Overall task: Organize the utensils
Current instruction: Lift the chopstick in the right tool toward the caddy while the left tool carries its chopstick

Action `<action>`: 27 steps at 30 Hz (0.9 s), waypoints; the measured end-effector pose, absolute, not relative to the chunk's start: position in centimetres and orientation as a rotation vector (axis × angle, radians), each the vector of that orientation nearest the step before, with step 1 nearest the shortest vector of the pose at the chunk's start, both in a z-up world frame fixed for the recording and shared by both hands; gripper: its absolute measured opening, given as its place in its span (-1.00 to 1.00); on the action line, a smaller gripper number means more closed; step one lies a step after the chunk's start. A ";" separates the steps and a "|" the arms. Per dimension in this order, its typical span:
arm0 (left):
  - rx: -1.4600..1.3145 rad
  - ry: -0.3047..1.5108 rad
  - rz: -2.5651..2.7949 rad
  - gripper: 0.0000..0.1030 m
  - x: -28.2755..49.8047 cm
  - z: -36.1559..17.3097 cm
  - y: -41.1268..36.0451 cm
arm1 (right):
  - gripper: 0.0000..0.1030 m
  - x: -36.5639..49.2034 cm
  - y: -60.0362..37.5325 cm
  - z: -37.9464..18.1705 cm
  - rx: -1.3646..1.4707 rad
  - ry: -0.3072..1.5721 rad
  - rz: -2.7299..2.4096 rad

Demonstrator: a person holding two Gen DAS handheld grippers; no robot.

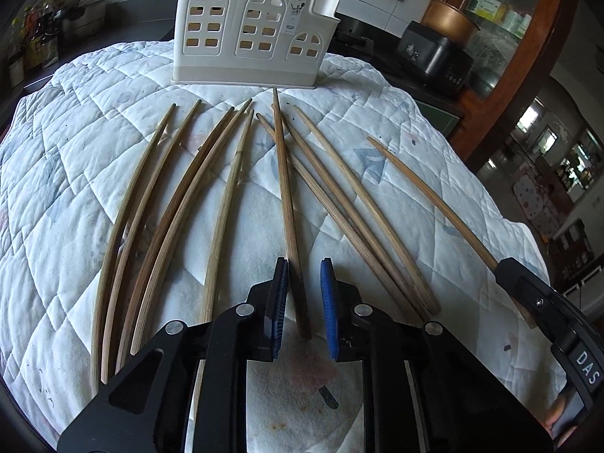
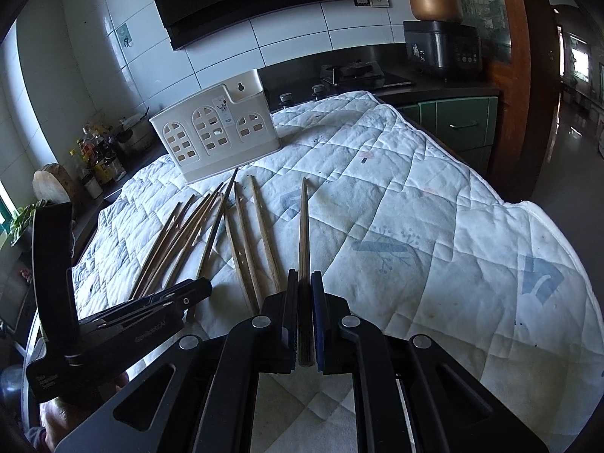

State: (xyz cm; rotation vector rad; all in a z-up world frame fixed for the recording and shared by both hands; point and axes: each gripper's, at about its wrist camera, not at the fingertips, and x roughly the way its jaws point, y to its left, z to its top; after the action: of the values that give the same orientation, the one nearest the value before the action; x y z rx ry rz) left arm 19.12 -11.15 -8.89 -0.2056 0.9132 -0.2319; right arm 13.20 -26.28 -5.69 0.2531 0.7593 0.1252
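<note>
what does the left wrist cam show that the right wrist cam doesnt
Only the left wrist view shows the left gripper open, astride one chopstick with a gap on the right. Only the right wrist view shows the right gripper shut on a chopstick, plus the stove. Both share the white holder, the quilted cloth and the loose chopsticks.

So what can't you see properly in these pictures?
- Inside of the utensil holder: both views show only its outer walls.
- Label on the holder: too small to read.
- Near end of the chopstick in the right gripper: right wrist view, hidden between the pads.
- Leftmost chopsticks: left wrist view, near ends covered by the left gripper.
</note>
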 end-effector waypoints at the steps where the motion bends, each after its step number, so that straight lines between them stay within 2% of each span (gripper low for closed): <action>1: -0.191 0.913 -0.227 -0.67 19.1 -8.9 -11.3 | -0.86 13.2 -26.3 -5.7 0.252 0.758 0.127; 4: -0.161 0.912 -0.211 -0.67 19.3 -8.9 -11.7 | -0.86 13.1 -26.2 -5.6 0.253 0.756 0.131; 7: -0.137 0.921 -0.185 -0.84 19.7 -8.9 -11.9 | -0.86 13.0 -26.3 -5.5 0.248 0.753 0.131; 16: -0.074 0.951 -0.239 -0.90 19.8 -7.5 -11.9 | -0.86 12.8 -26.6 -4.1 0.221 0.720 0.134; 27: -0.060 0.722 -0.318 -0.90 17.6 -0.1 -9.3 | -0.86 14.7 -26.4 1.9 0.120 0.632 0.228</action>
State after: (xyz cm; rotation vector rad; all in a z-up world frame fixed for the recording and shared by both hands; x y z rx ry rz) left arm 17.60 -9.31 -0.08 -0.0603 0.7220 -0.3182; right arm 14.73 -26.44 1.88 0.1204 0.6321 0.2277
